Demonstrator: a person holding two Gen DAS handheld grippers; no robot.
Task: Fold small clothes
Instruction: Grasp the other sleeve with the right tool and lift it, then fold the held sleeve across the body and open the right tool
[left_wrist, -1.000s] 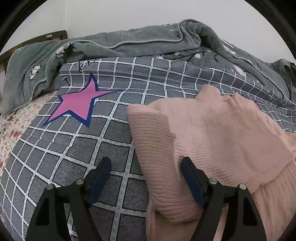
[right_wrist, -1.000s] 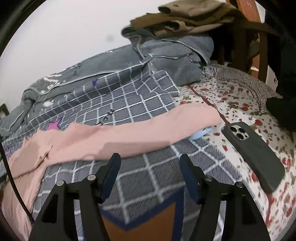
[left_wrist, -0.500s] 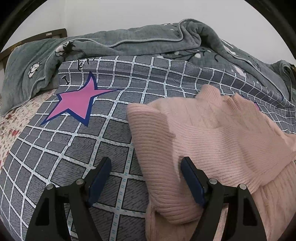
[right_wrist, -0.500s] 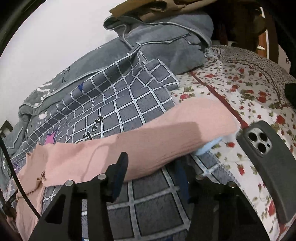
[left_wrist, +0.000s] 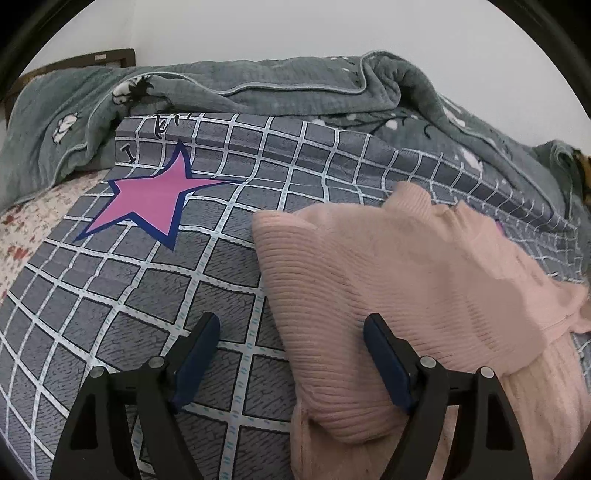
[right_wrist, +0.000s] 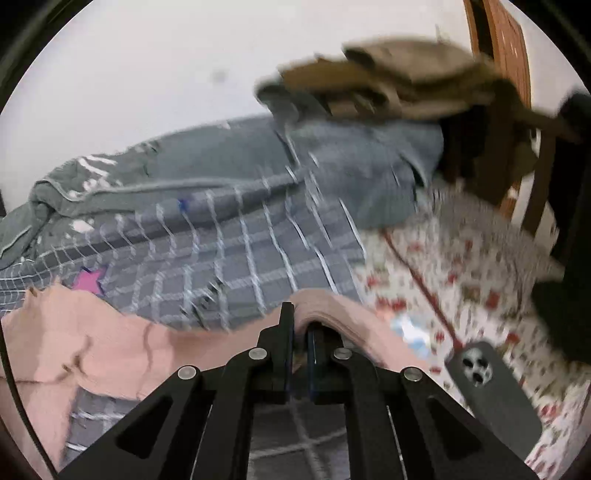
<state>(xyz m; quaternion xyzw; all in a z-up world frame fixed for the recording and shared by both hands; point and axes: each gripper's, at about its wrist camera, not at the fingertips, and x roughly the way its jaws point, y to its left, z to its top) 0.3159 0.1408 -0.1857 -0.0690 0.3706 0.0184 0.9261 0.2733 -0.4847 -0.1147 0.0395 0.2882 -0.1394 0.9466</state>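
A pink ribbed sweater (left_wrist: 399, 295) lies on a grey checked quilt (left_wrist: 155, 295), one sleeve folded over its body. My left gripper (left_wrist: 291, 334) is open, low over the quilt; its right finger rests by the folded sleeve's edge, its left finger over bare quilt. In the right wrist view the sweater's other sleeve (right_wrist: 122, 347) stretches across the quilt. My right gripper (right_wrist: 301, 325) is shut on that sleeve near its cuff, and the cloth humps up around the jaws.
A rumpled grey-green blanket (left_wrist: 258, 88) is piled along the back of the bed. A dark phone (right_wrist: 495, 391) lies on the floral sheet (right_wrist: 461, 266) at the right. Brown clothes (right_wrist: 388, 81) hang on a wooden chair (right_wrist: 506, 44) behind. A pink star (left_wrist: 151, 199) marks the quilt.
My right gripper moved forward onto the sleeve and closed on it; it was open before. The left gripper stayed open and barely moved.
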